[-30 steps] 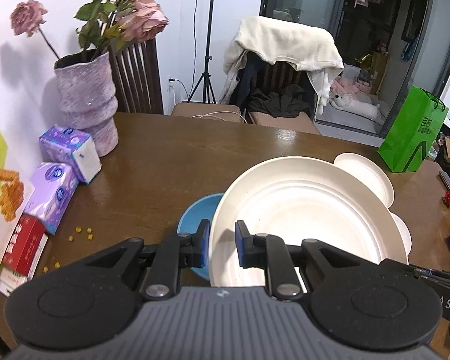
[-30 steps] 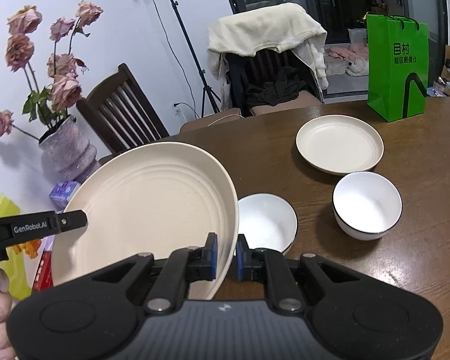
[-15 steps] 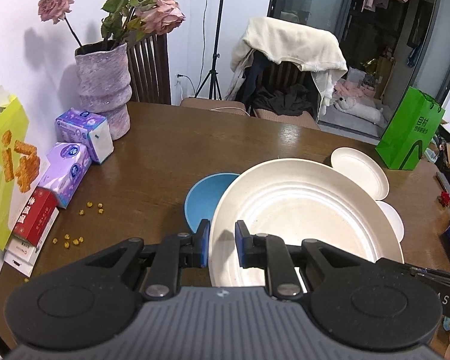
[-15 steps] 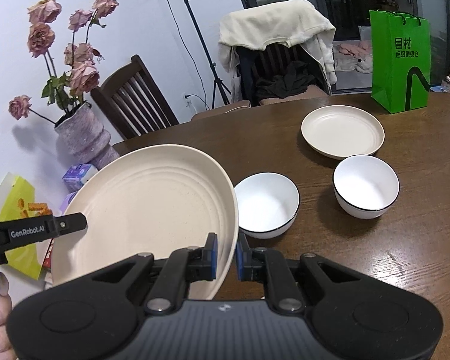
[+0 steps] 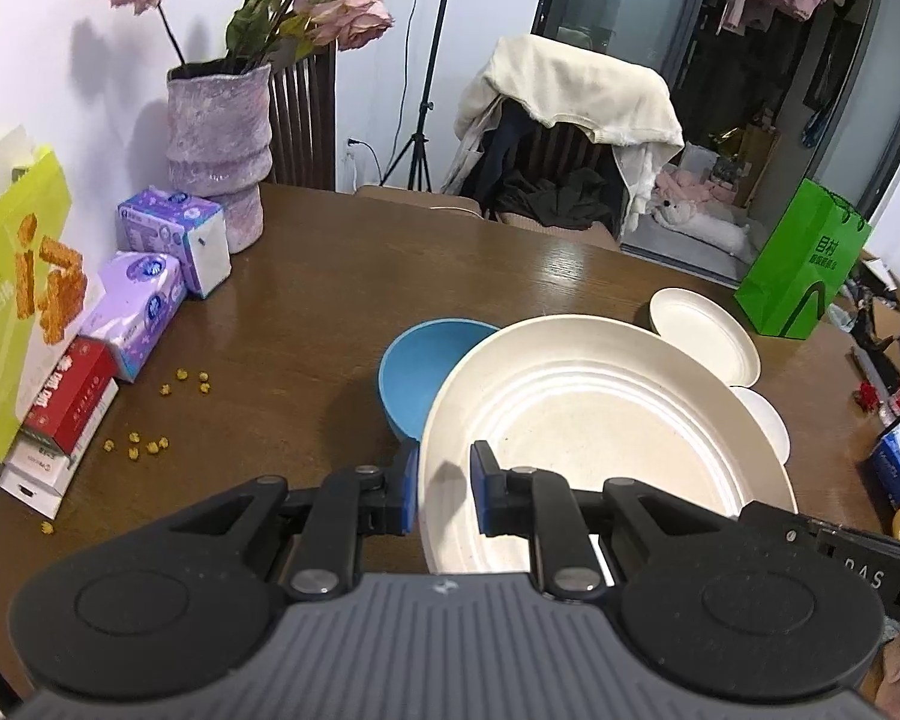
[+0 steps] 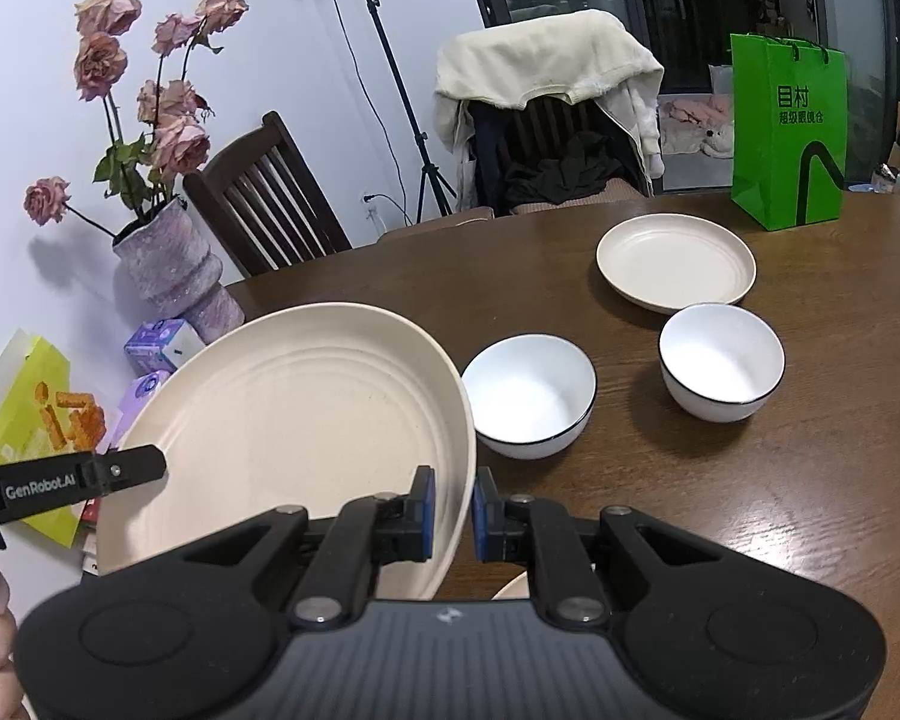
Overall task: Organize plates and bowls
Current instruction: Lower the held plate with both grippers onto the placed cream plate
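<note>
Large cream ridged plate (image 5: 600, 420) held above tabletop middle, over blue bowl (image 5: 420, 378). Left gripper (image 5: 444, 489) and right gripper (image 6: 452, 513) each pinch opposite rim, jaws narrow. Plate probably light, stiff, slick; rim grips best.

White wall (image 6: 306, 90) at ten o'clock, dark wooden table (image 5: 342, 300), slatted chair (image 6: 264, 204), cloth-draped chair (image 6: 546, 120) at twelve, dark glass doors (image 5: 720, 60) at one.

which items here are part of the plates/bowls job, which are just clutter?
Job: large cream plate held by both grippers, small cream plate, two white bowls, blue bowl.
Clutter: vase, tissue packs, green bag, red box.
</note>
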Demonstrator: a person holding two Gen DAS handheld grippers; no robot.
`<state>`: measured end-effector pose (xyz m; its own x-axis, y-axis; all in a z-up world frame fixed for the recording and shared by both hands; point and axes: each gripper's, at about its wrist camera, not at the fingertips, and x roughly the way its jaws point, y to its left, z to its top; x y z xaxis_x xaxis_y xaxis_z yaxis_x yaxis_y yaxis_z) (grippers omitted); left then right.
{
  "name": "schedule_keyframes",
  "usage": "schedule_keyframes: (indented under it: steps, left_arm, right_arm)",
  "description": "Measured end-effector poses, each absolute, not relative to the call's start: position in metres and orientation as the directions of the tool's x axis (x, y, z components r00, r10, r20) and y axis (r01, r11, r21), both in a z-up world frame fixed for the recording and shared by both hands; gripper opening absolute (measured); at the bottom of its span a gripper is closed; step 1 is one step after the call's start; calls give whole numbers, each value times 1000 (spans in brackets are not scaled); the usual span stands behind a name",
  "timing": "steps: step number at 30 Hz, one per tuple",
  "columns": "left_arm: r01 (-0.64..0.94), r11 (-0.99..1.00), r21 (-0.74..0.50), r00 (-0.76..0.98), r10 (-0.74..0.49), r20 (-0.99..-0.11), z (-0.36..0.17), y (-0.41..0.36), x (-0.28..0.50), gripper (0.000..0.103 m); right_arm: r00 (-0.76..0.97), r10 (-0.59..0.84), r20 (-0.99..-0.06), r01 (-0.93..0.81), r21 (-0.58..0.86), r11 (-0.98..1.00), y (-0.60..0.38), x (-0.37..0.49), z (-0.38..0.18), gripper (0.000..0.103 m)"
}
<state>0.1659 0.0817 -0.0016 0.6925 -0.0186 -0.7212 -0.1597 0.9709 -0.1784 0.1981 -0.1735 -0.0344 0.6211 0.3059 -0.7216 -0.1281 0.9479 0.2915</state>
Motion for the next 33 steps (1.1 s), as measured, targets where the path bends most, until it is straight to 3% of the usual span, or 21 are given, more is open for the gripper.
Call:
schedule_keyframes:
  steps: [20,33]
  left_arm:
    - [-48,981,-190,700,-103,-707,-22,117,136,18]
    - [-14,978,-209,673,-145,-725,-41,94,124,18]
  right_arm:
    - [663,224,-714,-33,271,962,-132,150,-53,12]
    - [649,207,-732,-5,269,963,-148,126,-72,13]
